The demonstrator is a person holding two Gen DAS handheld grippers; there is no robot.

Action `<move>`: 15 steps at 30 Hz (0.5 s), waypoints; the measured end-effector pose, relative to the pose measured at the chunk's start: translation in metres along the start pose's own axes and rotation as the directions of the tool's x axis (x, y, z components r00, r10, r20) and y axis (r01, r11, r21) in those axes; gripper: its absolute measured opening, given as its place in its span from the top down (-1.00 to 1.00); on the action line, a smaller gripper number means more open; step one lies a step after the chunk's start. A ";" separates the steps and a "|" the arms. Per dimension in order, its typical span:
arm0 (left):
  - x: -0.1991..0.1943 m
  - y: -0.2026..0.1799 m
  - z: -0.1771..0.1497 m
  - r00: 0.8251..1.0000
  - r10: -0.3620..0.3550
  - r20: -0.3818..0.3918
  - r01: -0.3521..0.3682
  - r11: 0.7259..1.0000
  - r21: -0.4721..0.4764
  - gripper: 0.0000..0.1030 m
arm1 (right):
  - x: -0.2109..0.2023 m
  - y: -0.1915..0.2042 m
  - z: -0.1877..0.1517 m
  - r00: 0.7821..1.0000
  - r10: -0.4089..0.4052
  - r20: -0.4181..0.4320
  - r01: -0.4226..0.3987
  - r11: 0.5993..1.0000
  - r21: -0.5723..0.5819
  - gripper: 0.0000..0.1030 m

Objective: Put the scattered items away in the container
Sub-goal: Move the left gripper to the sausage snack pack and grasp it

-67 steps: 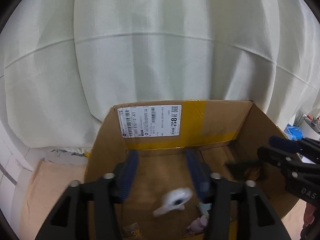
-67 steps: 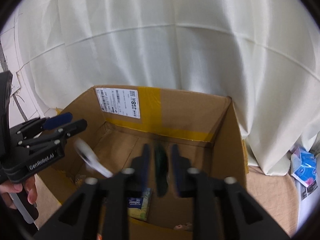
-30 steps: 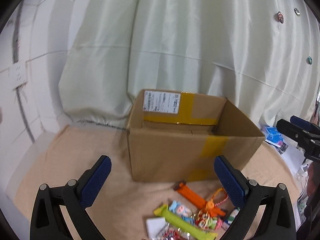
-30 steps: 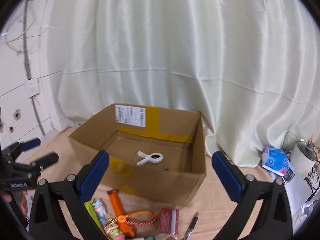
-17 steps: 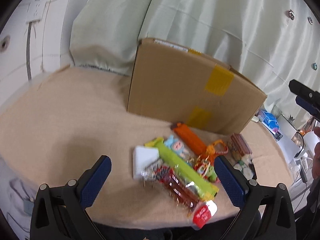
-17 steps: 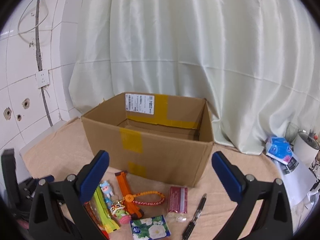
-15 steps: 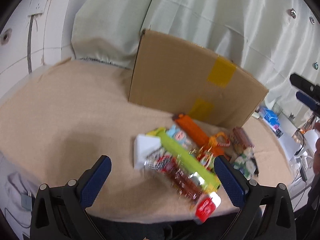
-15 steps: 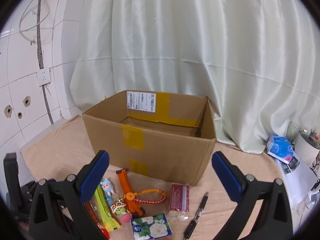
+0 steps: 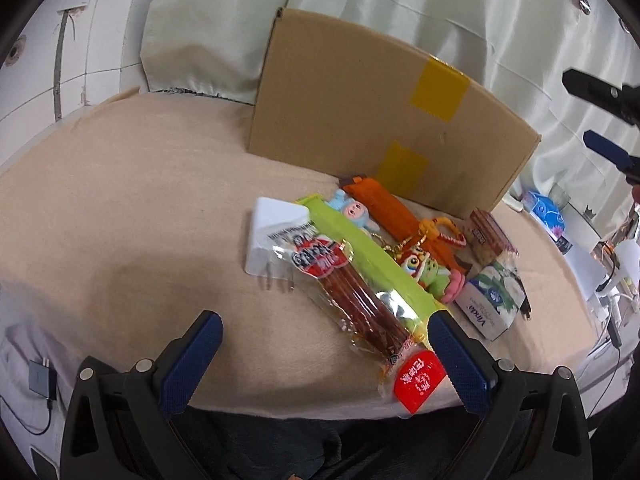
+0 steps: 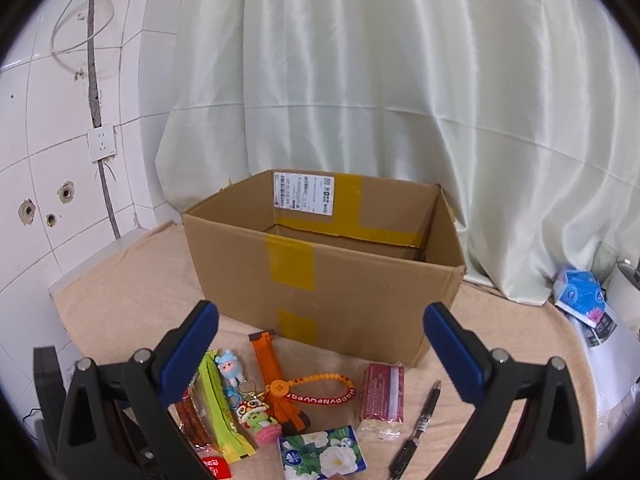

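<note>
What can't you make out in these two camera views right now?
- Cardboard box floor: right wrist view, hidden by its front wall; left wrist view shows only the outside.
- Black pen: right wrist view, tip cut off at the bottom edge.
- Shipping label: print too small.
- Spicy stick packet: near end passes behind the open left claw.

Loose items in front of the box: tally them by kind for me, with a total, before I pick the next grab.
Snack packs: 3 — sausage pack, green stick pack, maroon pack
Charms: 3 — blue doll, lion charm, orange strap
Tissue pack: 1
Pen: 1
Orange knife: 1
White charger: 1
Total: 10
</note>
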State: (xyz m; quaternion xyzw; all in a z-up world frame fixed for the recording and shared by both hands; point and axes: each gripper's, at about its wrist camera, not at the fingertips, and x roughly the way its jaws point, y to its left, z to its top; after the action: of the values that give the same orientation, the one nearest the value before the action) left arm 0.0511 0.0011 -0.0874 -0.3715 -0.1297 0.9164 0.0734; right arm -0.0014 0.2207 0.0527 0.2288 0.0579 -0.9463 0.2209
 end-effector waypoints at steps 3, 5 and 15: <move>0.008 -0.011 -0.001 0.999 0.040 0.015 -0.041 0.998 0.050 -1.00 | 0.002 -0.001 -0.001 1.000 0.002 -0.003 -0.002 1.000 0.005 -1.00; 0.013 -0.015 -0.001 0.999 0.047 0.019 -0.048 0.997 0.054 -1.00 | 0.004 0.000 -0.002 1.000 0.000 -0.006 0.000 1.000 0.004 -1.00; 0.026 -0.026 0.004 0.999 0.022 0.048 -0.025 0.998 0.054 -0.99 | 0.007 -0.009 -0.011 1.000 -0.006 -0.023 0.006 1.000 0.014 -1.00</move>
State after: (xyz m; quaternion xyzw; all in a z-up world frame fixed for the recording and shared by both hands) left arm 0.0310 0.0313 -0.0944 -0.3492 -0.1018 0.9289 0.0698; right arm -0.0063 0.2287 0.0400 0.2409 0.0542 -0.9447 0.2156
